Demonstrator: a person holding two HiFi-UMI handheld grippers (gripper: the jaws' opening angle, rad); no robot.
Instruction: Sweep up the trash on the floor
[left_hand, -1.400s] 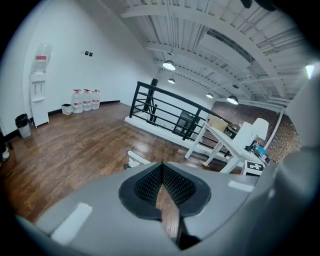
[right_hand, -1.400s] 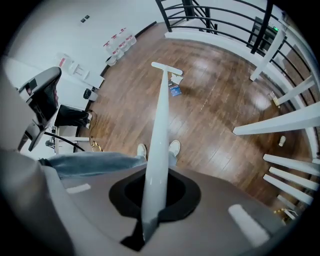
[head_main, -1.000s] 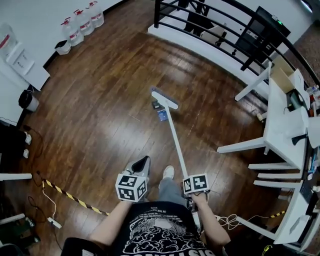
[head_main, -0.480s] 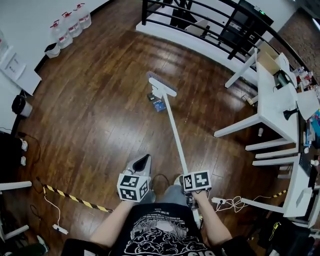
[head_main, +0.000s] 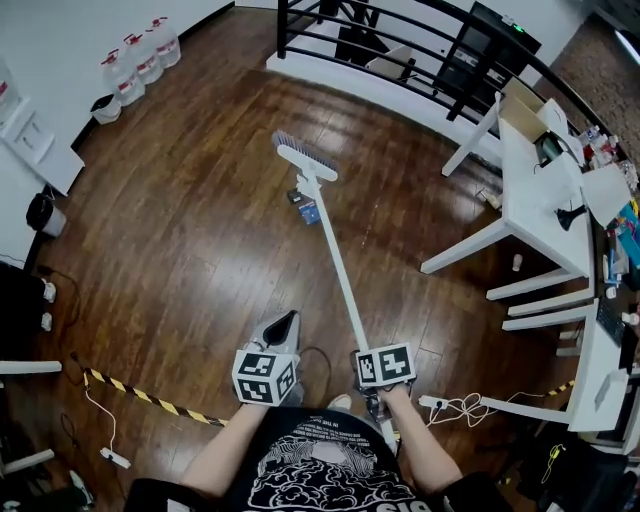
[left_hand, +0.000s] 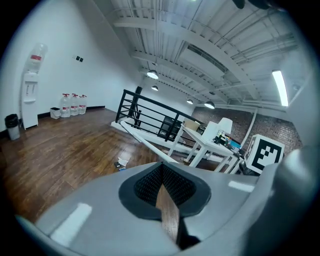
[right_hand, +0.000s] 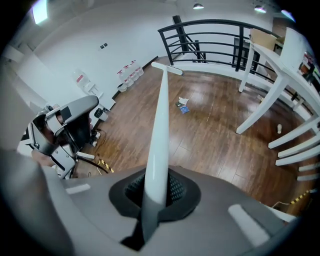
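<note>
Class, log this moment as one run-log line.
left gripper: shut, empty | right gripper: shut on broom | trash: on floor beside broom handle, near its head

Out goes the broom (head_main: 338, 265), its head now farther beyond the trash (head_main: 308, 210), a clear gap opening between them.

Floor (head_main: 200, 220) ahead of both grippers: dark wood planks, glossy varnish, light glare on it. Broom handle (right_hand: 159, 125) in the right gripper (right_hand: 152, 192) is smooth white with a sheen, plastic or coated metal, can't tell. Both shells are matt grey plastic, and the left gripper (left_hand: 165, 195) has dark, finely ribbed pads (left_hand: 145, 187). Trash (head_main: 305, 205) far ahead looks like white paper and a blue scrap.
</note>
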